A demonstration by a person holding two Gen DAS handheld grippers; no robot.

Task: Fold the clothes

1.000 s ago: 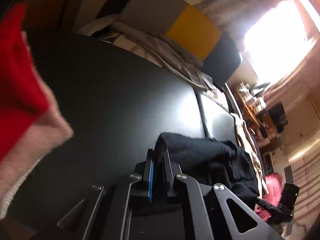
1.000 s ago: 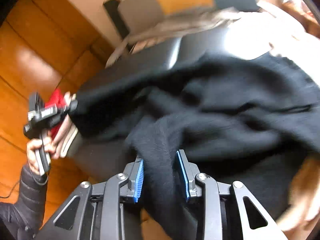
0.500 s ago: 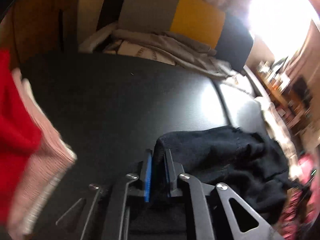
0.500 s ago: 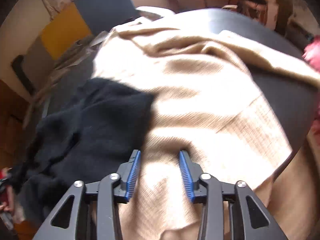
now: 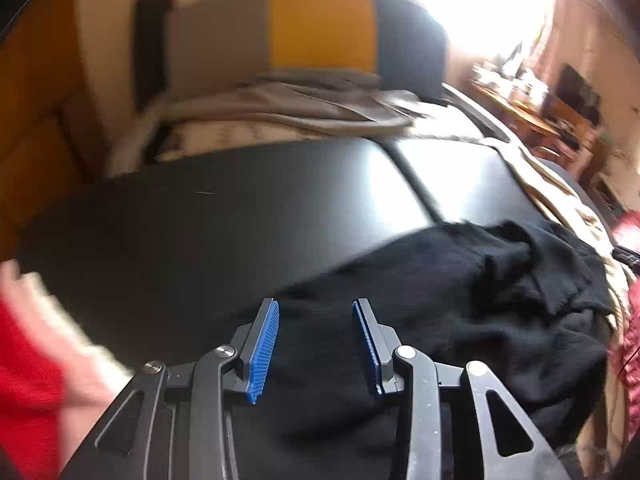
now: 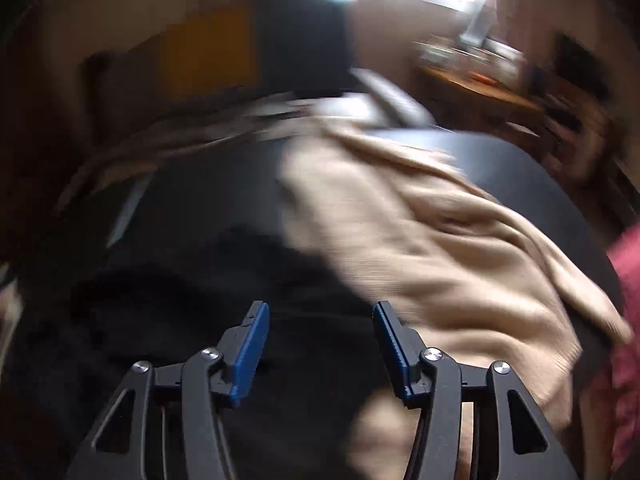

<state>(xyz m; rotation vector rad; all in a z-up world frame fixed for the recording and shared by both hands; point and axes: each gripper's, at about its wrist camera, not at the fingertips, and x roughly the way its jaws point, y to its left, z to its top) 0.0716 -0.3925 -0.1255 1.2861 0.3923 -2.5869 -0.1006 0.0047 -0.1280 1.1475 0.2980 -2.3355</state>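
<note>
The left gripper (image 5: 315,346) hangs with its blue-padded jaws spread apart and nothing between them, just above the near edge of a black sweater (image 5: 480,304) that lies crumpled on the dark table (image 5: 224,216). The right gripper (image 6: 320,354) is likewise spread wide and empty, over the same black sweater (image 6: 192,300), which lies left of a beige garment (image 6: 440,248) draped across the table's right side. A red cloth (image 5: 28,392) shows at the near left, and grey laundry (image 5: 288,108) is piled at the far edge.
</note>
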